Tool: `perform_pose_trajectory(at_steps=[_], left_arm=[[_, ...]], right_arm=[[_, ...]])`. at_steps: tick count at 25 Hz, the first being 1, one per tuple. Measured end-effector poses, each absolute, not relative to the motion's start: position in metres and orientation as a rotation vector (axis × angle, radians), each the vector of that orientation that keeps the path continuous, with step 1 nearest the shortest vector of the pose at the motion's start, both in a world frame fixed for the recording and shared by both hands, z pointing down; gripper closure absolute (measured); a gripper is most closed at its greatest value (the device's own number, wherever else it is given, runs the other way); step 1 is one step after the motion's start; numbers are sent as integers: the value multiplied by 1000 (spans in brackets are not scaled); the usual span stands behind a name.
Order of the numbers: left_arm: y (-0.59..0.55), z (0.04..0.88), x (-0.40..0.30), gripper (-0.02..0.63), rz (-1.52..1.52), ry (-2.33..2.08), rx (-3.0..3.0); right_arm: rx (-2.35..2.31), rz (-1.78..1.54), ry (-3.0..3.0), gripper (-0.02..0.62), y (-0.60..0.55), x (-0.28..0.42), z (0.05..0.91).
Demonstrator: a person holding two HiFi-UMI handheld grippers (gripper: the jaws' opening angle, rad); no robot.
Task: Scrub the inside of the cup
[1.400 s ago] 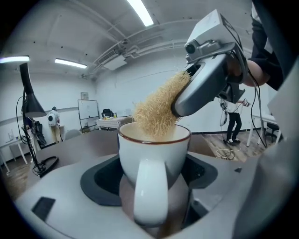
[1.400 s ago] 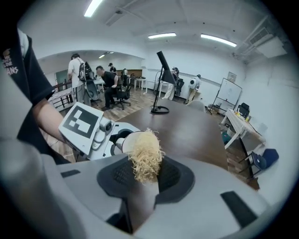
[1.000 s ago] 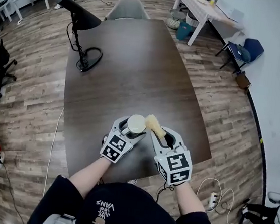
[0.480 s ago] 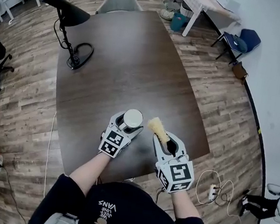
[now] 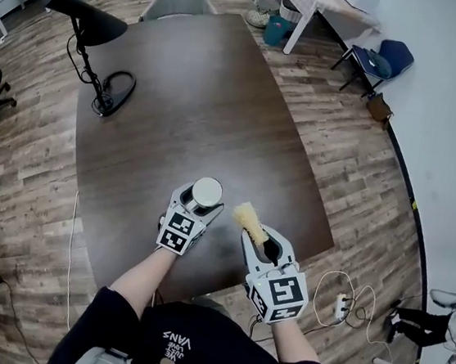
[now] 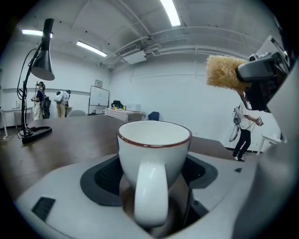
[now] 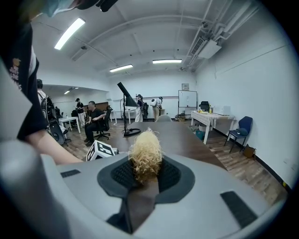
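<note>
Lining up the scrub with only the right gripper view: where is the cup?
Observer: The left gripper grips the white cup by its sides, handle toward that gripper's camera.
Operator: Upright?
Observer: Yes, mouth up, over the near end of the table.
Operator: And my tool?
Observer: The head view shows the scrubber outside the cup, to its right, clear of the rim.

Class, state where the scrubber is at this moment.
In the head view the scrubber is held in the right gripper, just right of the cup and outside it, over the table's near end.
</note>
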State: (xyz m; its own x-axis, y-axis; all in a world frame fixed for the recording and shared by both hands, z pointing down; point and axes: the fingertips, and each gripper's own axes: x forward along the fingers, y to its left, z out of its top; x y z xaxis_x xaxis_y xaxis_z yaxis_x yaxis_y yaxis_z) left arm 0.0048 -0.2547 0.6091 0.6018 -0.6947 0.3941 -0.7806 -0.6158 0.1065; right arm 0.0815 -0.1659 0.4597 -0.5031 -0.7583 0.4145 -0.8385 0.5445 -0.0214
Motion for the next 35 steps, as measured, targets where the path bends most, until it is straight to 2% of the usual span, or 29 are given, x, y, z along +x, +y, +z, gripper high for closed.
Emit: perform_pose_trajectory(at_steps=[35], left_arm=[[-257,642,15,213,581,-1212,2572]], right_arm=[[1302,351,-2431,495,-166,91,466]])
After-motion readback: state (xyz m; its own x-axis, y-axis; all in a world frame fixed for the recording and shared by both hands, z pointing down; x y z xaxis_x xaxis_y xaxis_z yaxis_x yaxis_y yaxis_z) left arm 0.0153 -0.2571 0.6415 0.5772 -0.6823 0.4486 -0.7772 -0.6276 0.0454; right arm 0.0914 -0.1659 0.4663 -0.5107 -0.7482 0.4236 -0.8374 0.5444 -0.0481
